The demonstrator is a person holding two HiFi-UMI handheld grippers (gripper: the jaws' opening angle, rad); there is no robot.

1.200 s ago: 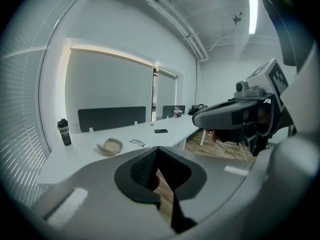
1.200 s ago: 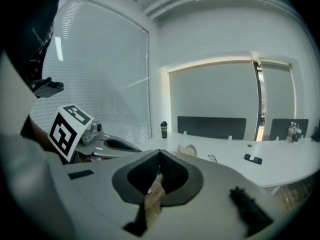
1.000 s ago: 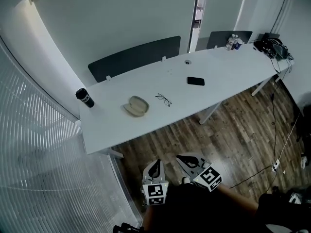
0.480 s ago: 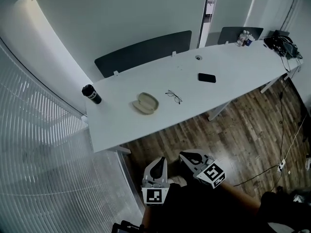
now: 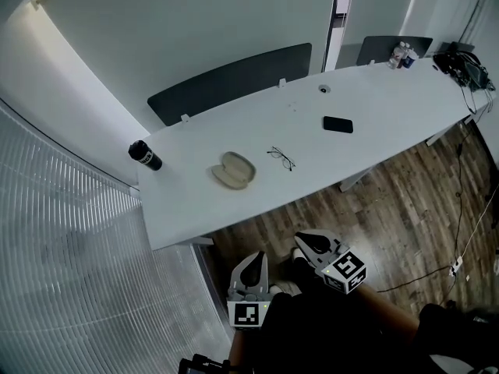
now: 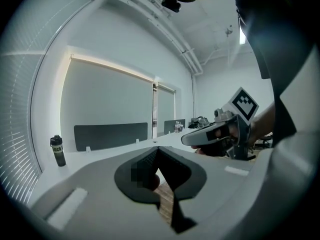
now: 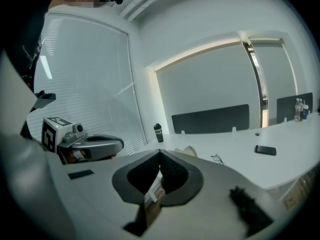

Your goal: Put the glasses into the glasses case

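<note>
The thin dark-framed glasses [image 5: 281, 158] [image 7: 217, 158] lie on the white table [image 5: 374, 104], just right of the open beige glasses case [image 5: 234, 170] [image 7: 189, 150]. Both grippers hang low by the person's body over the wooden floor, well short of the table's near edge. In the head view my left gripper [image 5: 251, 260] points toward the table, and its jaws are closed together with nothing between them. Beside it, my right gripper [image 5: 301, 239] is also shut and empty. Each gripper shows in the other's view: right [image 6: 215, 134], left [image 7: 90, 144].
A black bottle [image 5: 145, 155] [image 6: 58, 150] stands at the table's left end. A black phone [image 5: 337, 124] [image 7: 265, 150] lies right of the glasses. Dark chairs [image 5: 230, 80] line the far side. Bottles and cables [image 5: 460, 59] crowd the far right end. Window blinds [image 5: 62, 255] run along the left.
The head view has drifted, so the table now sits slightly higher and further right in frame. Both grippers stay low and shut; the right one has shifted a little rightward.
</note>
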